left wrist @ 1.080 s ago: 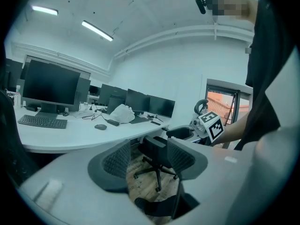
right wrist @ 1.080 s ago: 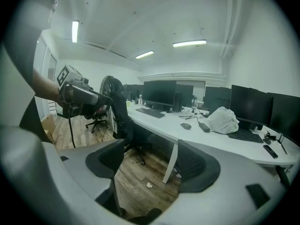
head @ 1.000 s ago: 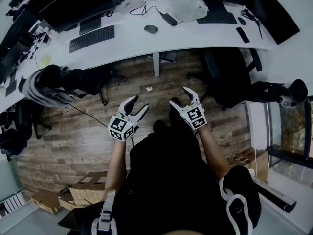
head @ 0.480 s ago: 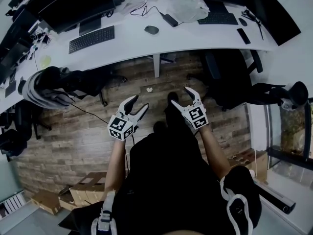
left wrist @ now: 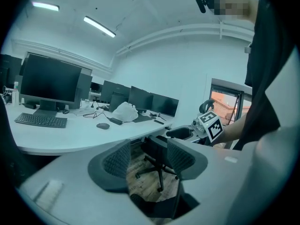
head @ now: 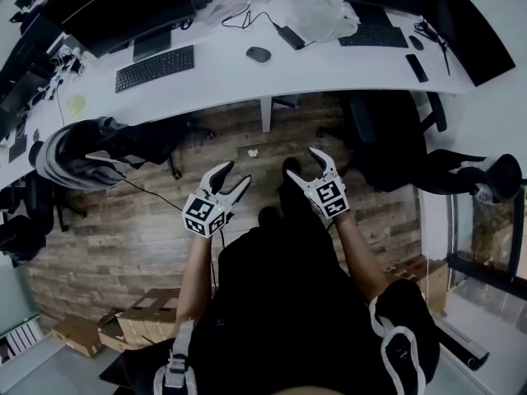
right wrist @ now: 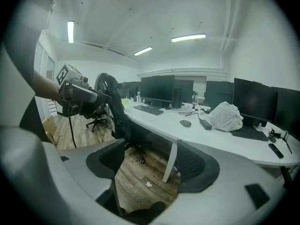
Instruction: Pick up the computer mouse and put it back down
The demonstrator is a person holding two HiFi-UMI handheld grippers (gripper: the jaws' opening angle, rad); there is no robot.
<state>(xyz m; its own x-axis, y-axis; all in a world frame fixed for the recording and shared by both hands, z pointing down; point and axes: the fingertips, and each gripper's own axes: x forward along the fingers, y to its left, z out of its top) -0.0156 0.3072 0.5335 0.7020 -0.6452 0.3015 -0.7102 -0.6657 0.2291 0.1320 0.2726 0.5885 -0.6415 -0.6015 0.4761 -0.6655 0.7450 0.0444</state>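
your left gripper (head: pixel 235 174) and right gripper (head: pixel 302 161) hang side by side over the wood plank floor (head: pixel 132 229), short of the desk. each has its jaws spread wide, with only air between the pads. the computer mouse (head: pixel 258 53) lies untouched on the long curved white desk (head: pixel 222 76), well ahead of both grippers and near the desk's middle. to its left sits a black keyboard (head: pixel 154 64) in front of a dark monitor (head: pixel 123 6). to its right are a crumpled white plastic bag (head: pixel 325 13), a second keyboard (head: pixel 372 34) and a dark phone (head: pixel 417 67). a black office chair (head: pixel 387 138) stands at the desk's right part, and another chair draped with clothing (head: pixel 78 151) at the left. cardboard boxes (head: pixel 140 323) lie on the floor beside you. strip lights (right wrist: pixel 188 38) glow on the white ceiling.
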